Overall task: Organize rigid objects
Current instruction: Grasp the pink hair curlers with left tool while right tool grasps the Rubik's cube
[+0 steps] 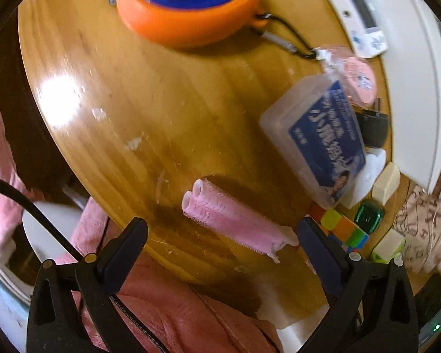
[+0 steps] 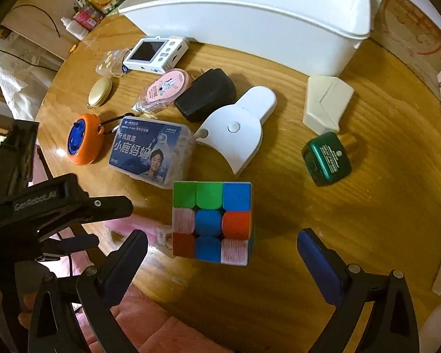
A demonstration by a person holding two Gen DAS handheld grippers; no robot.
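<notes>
**Both claws wide over the table, nothing held**

Left claw (image 1: 222, 232) spread wide, empty, low over the near edge of the round table (image 1: 138, 94). The pink rollers (image 1: 235, 220), two tubes side by side, lie between its jaws but touch neither; one end sits just beside the right jaw. Left view is smeared, so fine contact is hard to judge.

Right claw (image 2: 222, 245) also spread wide, empty. The cube (image 2: 211, 222) sits on the table just ahead of it, centred between the jaws, apart from both. The left claw's body shows at the left of this view, close by.

Beyond the cube: floss box (image 2: 153, 151), orange case (image 2: 82, 139) on a clip, white holder (image 2: 235, 135), black block (image 2: 205, 94), pink disc (image 2: 166, 88), green bottle (image 2: 326, 158), white carton (image 2: 326, 103). White bin (image 2: 250, 17) at the back, likely the place to sort into.

Risks, as I judge them:
- Rollers are light and round; a jaw closing off-centre may roll them off the near edge.
- Two tubes may split apart, only one caught.
- Cube's smooth faces could twist if gripped on a corner.
- The claws work close together; a collision is possible.
- Lifting the cube forward may nudge the floss box.
</notes>
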